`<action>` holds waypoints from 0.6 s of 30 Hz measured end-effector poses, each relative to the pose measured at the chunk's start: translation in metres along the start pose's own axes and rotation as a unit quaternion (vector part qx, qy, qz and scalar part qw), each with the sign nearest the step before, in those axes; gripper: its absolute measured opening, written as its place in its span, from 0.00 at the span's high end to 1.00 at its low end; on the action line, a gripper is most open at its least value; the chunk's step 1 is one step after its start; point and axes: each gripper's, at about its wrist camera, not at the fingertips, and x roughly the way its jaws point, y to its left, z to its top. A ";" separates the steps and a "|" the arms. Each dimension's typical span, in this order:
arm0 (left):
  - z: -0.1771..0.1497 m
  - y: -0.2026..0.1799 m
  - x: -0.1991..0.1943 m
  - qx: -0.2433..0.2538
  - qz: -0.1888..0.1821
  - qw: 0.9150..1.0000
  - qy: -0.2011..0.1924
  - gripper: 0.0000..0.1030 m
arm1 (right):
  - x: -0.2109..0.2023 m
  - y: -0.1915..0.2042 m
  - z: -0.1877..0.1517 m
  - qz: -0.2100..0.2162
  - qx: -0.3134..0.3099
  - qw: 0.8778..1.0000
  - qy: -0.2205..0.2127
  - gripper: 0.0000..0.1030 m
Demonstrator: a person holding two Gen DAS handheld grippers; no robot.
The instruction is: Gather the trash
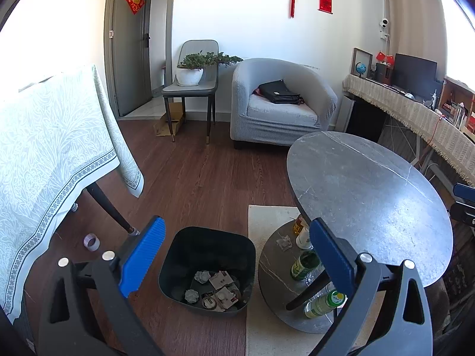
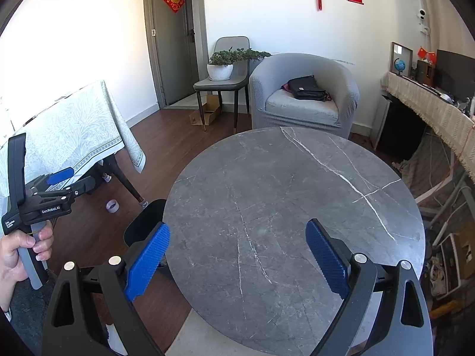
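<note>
A dark trash bin (image 1: 207, 267) stands on the wood floor, holding crumpled paper and small packaging scraps (image 1: 218, 289). My left gripper (image 1: 236, 256) is open and empty, held above the bin. My right gripper (image 2: 237, 255) is open and empty above the bare grey marble round table (image 2: 294, 207). The left gripper also shows in the right wrist view (image 2: 59, 178), held by a hand. The bin's rim shows in the right wrist view (image 2: 142, 219), mostly hidden behind the table edge. A crumpled paper (image 1: 283, 241) lies on the table's lower shelf.
The lower shelf (image 1: 276, 279) holds bottles (image 1: 302, 264) and a white cup (image 1: 304, 237). A tape roll (image 1: 91, 241) lies on the floor by a cloth-covered table (image 1: 50, 154). An armchair (image 1: 282, 103), a chair with a plant (image 1: 193, 80) and a sideboard (image 1: 415, 112) stand beyond.
</note>
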 end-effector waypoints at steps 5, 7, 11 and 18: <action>0.000 0.000 -0.001 -0.001 -0.001 1.000 -0.001 0.04 | 0.001 0.001 0.000 0.004 -0.001 1.000 0.001 0.09; 0.001 -0.001 -0.001 -0.001 0.000 1.000 -0.001 0.04 | 0.002 0.002 0.001 0.005 -0.001 1.000 0.000 0.09; 0.001 -0.001 -0.001 -0.001 0.000 1.000 0.000 0.04 | 0.002 0.002 0.001 0.007 -0.001 1.000 0.000 0.09; 0.002 -0.001 -0.002 -0.002 -0.002 1.000 0.000 0.04 | 0.001 0.003 0.001 0.009 -0.001 1.000 -0.001 0.09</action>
